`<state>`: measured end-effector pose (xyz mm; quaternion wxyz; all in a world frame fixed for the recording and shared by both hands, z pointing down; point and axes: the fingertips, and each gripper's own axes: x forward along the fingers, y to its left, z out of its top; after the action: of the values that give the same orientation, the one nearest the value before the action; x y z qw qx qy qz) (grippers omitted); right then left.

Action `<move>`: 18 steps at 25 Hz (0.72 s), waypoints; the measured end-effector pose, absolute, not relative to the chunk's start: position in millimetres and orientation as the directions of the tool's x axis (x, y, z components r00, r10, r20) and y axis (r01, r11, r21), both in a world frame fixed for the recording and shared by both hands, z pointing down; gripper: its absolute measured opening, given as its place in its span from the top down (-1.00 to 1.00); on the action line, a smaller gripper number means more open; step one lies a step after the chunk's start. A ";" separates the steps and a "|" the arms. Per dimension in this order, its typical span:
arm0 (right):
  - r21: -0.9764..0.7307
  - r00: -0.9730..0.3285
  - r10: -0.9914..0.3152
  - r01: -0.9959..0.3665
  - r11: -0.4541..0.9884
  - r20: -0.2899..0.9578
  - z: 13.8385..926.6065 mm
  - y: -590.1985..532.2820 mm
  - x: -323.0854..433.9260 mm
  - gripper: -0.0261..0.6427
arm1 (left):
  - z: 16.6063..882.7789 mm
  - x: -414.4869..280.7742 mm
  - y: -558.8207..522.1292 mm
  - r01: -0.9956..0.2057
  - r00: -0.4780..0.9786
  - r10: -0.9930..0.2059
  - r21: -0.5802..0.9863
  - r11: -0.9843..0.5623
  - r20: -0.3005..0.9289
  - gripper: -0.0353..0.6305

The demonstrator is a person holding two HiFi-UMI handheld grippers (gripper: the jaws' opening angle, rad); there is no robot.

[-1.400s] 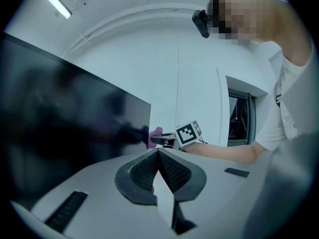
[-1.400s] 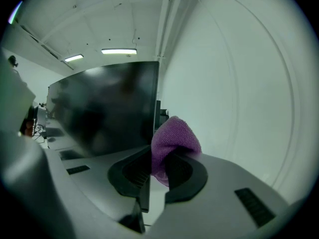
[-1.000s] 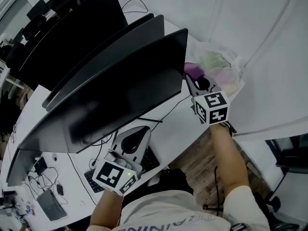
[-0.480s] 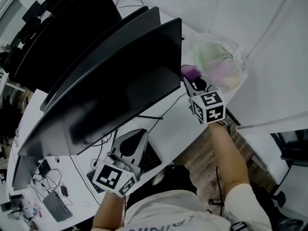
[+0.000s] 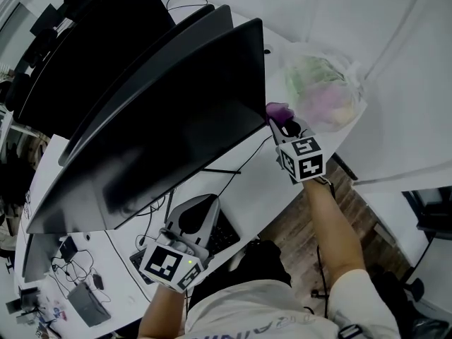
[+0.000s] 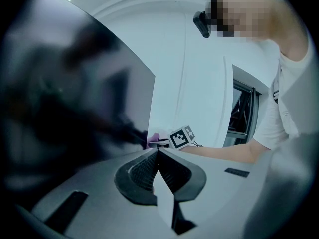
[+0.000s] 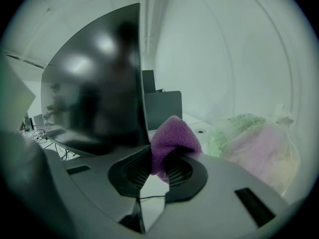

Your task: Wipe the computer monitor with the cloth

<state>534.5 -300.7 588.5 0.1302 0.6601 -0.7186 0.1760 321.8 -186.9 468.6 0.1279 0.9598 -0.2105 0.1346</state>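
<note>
My right gripper [image 7: 158, 164] pinches the cloth [image 7: 172, 137], with the monitor [image 7: 94, 83] edge just beside it at nine o'clock. My left gripper [image 6: 157, 156] is clenched and empty. I'd press lightly and sweep evenly.

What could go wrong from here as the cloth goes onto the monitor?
1. Only a small wad of cloth sticks out past the right gripper, so its hard jaws might scrape the monitor.
2. The cloth sits by the monitor's right edge; pressing there could swivel the screen, and the left gripper, shut and empty, is not bracing it.
3. The bag lies close beside the right gripper and could get knocked.
</note>
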 end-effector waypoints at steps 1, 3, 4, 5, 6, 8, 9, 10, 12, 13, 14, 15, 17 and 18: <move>-0.089 -0.094 -0.900 -0.994 0.062 0.425 593.1 -300.9 534.7 0.73 | 469.6 321.2 -186.4 -0.438 0.875 -0.369 0.189 -0.879 0.314 0.88; -0.101 -0.092 -0.895 -0.993 0.054 0.437 601.4 -300.7 534.8 0.73 | 470.9 319.5 -185.4 -0.439 0.874 -0.368 0.190 -0.878 0.318 0.88; -0.104 -0.090 -0.892 -0.993 0.049 0.442 605.0 -300.3 534.9 0.73 | 471.2 318.5 -184.9 -0.439 0.873 -0.368 0.189 -0.878 0.319 0.88; -0.106 -0.088 -0.891 -0.993 0.044 0.446 608.1 -299.8 535.0 0.73 | 471.4 317.2 -184.4 -0.439 0.873 -0.368 0.188 -0.879 0.320 0.88; -0.107 -0.085 -0.889 -0.993 0.040 0.450 610.8 -299.2 534.9 0.73 | 471.7 315.7 -183.9 -0.439 0.873 -0.368 0.186 -0.879 0.321 0.88; -0.108 -0.081 -0.886 -0.994 0.036 0.456 615.9 -297.8 534.2 0.73 | 473.2 311.9 -182.5 -0.442 0.871 -0.371 0.186 -0.877 0.322 0.88; -0.108 -0.081 -0.884 -0.994 0.035 0.460 618.6 -297.1 533.7 0.73 | 473.9 309.9 -181.9 -0.445 0.870 -0.373 0.186 -0.876 0.323 0.88; -0.108 -0.082 -0.881 -0.994 0.035 0.465 621.5 -296.5 533.3 0.73 | 474.2 308.0 -181.4 -0.447 0.868 -0.375 0.187 -0.875 0.325 0.88; -0.105 -0.077 -0.874 -0.994 0.030 0.479 627.5 -295.1 534.0 0.73 | 473.4 304.7 -180.8 -0.451 0.867 -0.378 0.189 -0.872 0.324 0.88; -0.106 -0.073 -0.870 -0.994 0.025 0.487 630.8 -294.2 534.8 0.73 | 472.3 303.1 -180.6 -0.452 0.867 -0.380 0.189 -0.871 0.322 0.88; -0.110 -0.071 -0.865 -0.994 0.019 0.496 634.3 -293.0 535.3 0.73 | 471.3 301.6 -180.4 -0.454 0.867 -0.383 0.189 -0.871 0.320 0.88; -0.118 -0.073 -0.861 -0.993 0.014 0.504 638.1 -291.6 534.9 0.73 | 470.2 300.1 -180.1 -0.456 0.866 -0.386 0.188 -0.870 0.318 0.88; -0.138 -0.081 -0.852 -0.990 0.010 0.517 644.6 -289.1 531.5 0.73 | 468.4 297.6 -179.7 -0.461 0.865 -0.392 0.187 -0.868 0.313 0.88; -0.147 -0.088 -0.849 -0.989 0.012 0.520 646.7 -288.4 528.6 0.73 | 467.6 296.8 -179.8 -0.464 0.864 -0.396 0.187 -0.866 0.310 0.88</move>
<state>528.6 -288.4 646.7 0.1442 0.6597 -0.6967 0.2421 296.8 -179.8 467.6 0.1284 0.9569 -0.2245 0.1319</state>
